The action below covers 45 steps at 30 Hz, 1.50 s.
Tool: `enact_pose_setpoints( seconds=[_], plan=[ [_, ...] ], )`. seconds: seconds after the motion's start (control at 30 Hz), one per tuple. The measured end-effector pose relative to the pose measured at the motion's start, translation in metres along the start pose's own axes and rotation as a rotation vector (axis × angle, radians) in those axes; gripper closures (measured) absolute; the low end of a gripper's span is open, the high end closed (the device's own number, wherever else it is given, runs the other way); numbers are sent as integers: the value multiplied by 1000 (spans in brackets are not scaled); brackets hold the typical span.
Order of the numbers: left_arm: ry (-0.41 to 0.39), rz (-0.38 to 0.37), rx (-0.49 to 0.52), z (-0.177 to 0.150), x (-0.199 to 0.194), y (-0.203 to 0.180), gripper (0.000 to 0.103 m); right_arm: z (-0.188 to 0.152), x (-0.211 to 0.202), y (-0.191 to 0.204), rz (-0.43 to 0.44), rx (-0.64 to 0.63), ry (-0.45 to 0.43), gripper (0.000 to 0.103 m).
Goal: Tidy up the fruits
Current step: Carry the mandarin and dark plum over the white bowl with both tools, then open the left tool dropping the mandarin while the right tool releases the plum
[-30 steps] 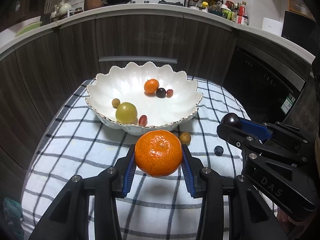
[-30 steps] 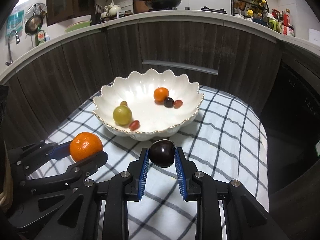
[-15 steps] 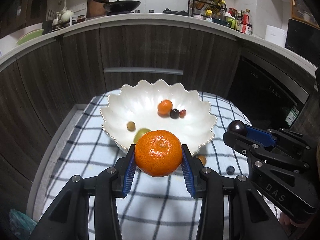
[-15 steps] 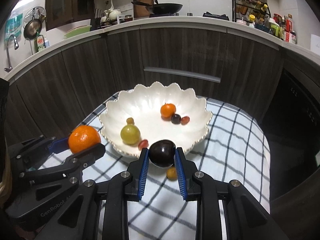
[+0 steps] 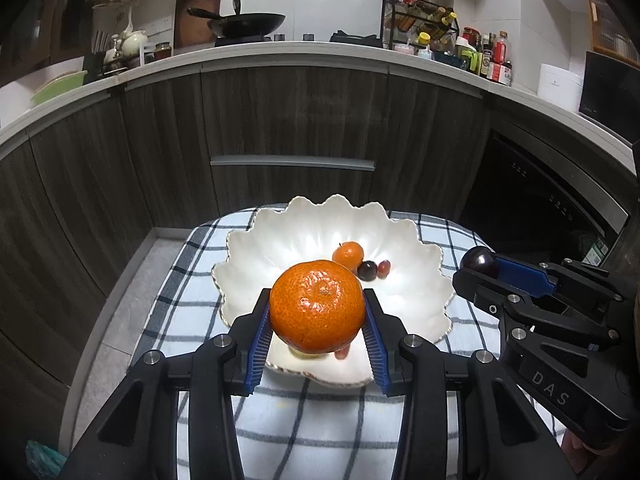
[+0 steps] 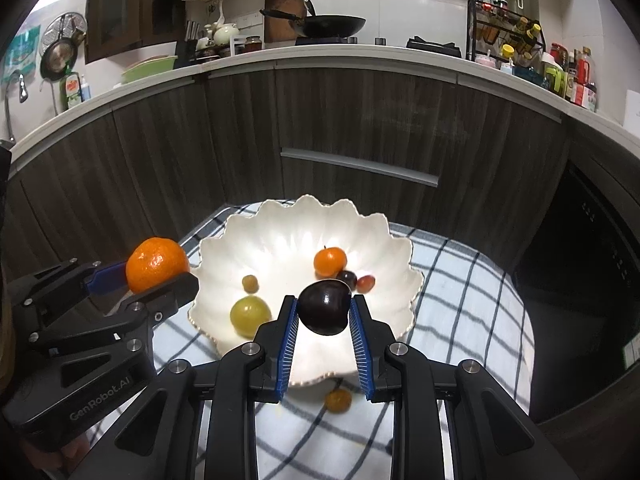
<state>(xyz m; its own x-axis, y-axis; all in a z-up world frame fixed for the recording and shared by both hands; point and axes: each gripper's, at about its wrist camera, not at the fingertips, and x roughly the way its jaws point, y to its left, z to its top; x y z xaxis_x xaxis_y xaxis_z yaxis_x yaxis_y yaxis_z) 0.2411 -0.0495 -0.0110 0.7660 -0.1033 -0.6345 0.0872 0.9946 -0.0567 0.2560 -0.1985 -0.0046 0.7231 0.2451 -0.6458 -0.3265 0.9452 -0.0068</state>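
Left wrist view is showing the left gripper clamping a mandarin above the scalloped bowl, while the right gripper is gripping a dark plum over it.

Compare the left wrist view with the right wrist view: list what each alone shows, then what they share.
Left wrist only: the white box on the counter, far right.

Right wrist only: the green grape and small brown fruit in full view in the bowl, the small orange fruit on the cloth before the bowl, and the dish soap by the tap.

Both: the bowl, the left gripper shut on the mandarin, the right gripper shut on the plum, the checked cloth, the wok.
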Motion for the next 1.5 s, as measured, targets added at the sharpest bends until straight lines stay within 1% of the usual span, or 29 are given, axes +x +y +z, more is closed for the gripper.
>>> enact_pose_setpoints(
  seconds=[0.2, 0.43, 0.7, 0.9, 1.17, 1.4, 1.47, 1.5],
  plan=[
    [2, -2, -15, 15, 13, 11, 61, 14, 11, 2, -19, -10, 4, 75],
    [-7, -8, -7, 33, 24, 20, 61, 26, 22, 0, -30, 15, 0, 75],
    [18, -18, -16, 45, 45, 31, 61, 34, 37, -2, -53, 37, 16, 75],
    [40, -24, -14, 47, 58, 33, 61, 38, 48, -5, -71, 53, 29, 75],
    [71, -24, -11, 45, 72, 37, 61, 41, 57, -1, -83, 28, 37, 75],
    [113, -30, -3, 41, 81, 37, 61, 36, 69, 0, -97, 21, 81, 75],
    [118, -30, -2, 40, 81, 37, 60, 35, 70, -1, -101, 22, 91, 75],
    [122, -29, 0, 40, 82, 37, 57, 35, 70, -2, -104, 21, 96, 75]
  ],
)
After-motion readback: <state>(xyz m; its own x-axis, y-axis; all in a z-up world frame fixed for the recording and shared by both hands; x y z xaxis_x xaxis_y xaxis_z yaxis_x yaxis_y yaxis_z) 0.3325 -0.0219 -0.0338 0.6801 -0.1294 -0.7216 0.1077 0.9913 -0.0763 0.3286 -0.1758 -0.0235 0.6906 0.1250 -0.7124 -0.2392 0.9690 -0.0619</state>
